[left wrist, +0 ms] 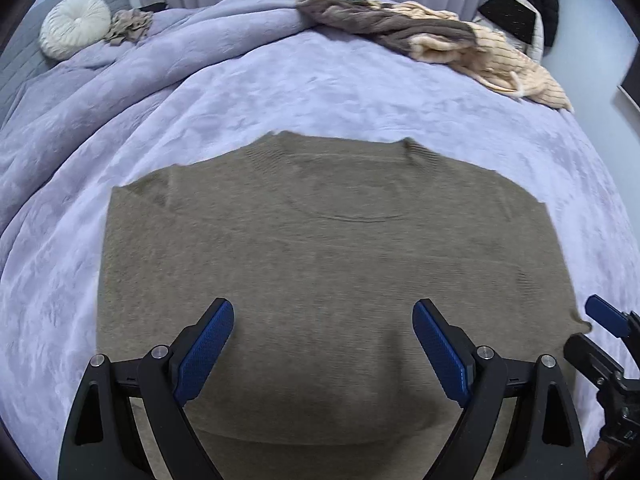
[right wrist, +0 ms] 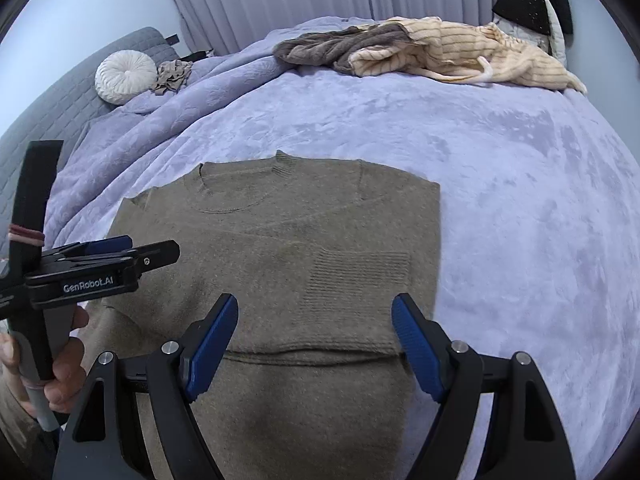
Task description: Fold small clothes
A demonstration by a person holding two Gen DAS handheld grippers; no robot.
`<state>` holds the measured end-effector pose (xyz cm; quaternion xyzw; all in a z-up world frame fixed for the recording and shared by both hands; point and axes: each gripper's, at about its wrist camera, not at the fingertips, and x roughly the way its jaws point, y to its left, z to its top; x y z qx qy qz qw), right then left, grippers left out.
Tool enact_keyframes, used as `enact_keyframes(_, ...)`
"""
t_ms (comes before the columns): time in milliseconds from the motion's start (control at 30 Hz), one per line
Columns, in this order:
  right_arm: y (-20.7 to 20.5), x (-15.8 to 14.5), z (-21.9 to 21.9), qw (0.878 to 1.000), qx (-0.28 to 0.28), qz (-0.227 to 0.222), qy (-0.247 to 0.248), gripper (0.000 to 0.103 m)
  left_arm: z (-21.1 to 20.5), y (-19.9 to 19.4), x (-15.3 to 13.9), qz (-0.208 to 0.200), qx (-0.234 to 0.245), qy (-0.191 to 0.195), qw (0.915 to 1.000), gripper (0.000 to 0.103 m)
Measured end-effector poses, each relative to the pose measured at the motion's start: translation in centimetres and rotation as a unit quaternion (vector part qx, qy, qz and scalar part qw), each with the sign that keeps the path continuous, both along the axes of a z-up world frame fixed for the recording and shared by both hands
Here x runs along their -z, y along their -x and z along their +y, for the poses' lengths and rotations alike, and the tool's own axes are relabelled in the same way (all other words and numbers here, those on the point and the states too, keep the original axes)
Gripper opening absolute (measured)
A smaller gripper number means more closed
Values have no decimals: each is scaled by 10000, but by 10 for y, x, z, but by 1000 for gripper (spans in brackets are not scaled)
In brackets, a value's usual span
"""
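An olive-brown knit sweater (left wrist: pixel 320 248) lies flat on the lavender bedspread (left wrist: pixel 340 96), neckline away from me and sleeves folded inward. A ribbed cuff (right wrist: pixel 360 272) rests on the chest, and a fold line crosses near the hem (right wrist: pixel 312 354). My left gripper (left wrist: pixel 323 316) hovers open over the sweater's lower middle, with nothing between its blue pads (left wrist: pixel 208 344). My right gripper (right wrist: pixel 315 304) is open and empty above the lower right part. The left gripper (right wrist: pixel 152 252), held by a hand (right wrist: pixel 60 364), appears side-on at the sweater's left edge. The right gripper (left wrist: pixel 582 322) shows by the sweater's right corner.
A heap of brown and cream striped clothes (right wrist: pixel 440 52) lies at the bed's far end. A round white cushion (right wrist: pixel 126 76) and a small beige garment (right wrist: pixel 172 76) sit far left by a grey padded headboard (right wrist: pixel 80 92). Bare bedspread (right wrist: pixel 520 200) stretches to the sweater's right.
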<state>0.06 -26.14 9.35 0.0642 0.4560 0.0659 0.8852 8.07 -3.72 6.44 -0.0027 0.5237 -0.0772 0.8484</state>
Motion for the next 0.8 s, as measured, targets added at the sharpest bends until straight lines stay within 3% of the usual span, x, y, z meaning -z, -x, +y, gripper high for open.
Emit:
enact_keyframes(167,-27,38,9,9969,53,601,512,82,47,-14,39,243,-331,-128,9991,92)
enact_keyframes(300,-39,55,7,9917,174,761,1026,82,62,-15,41,284,-278,18,9992,92)
enact_keyframes(333,-38,51,8,9906,236,806,1084,82,61,-10,33,176,-268,-64,9995,92)
enact_keyframes(433,-22,29,21,9935,277,608,927,82,53,18,16,-4,73,175,9998,92)
enact_keyframes(533,1,24,46,9941,144,532,936,82,39,49,21,29,473,138,9988,92)
enact_keyframes(667,22,47,77,9901,64,767,1175,82,25,81,39,-51,728,-591,9956,92)
enact_keyframes(733,33,62,84,9880,99,907,1247,82,29,95,44,39,781,-583,9952,92)
enact_keyframes(800,50,64,88,9870,139,772,1405,82,37,114,41,-32,808,-559,9952,92)
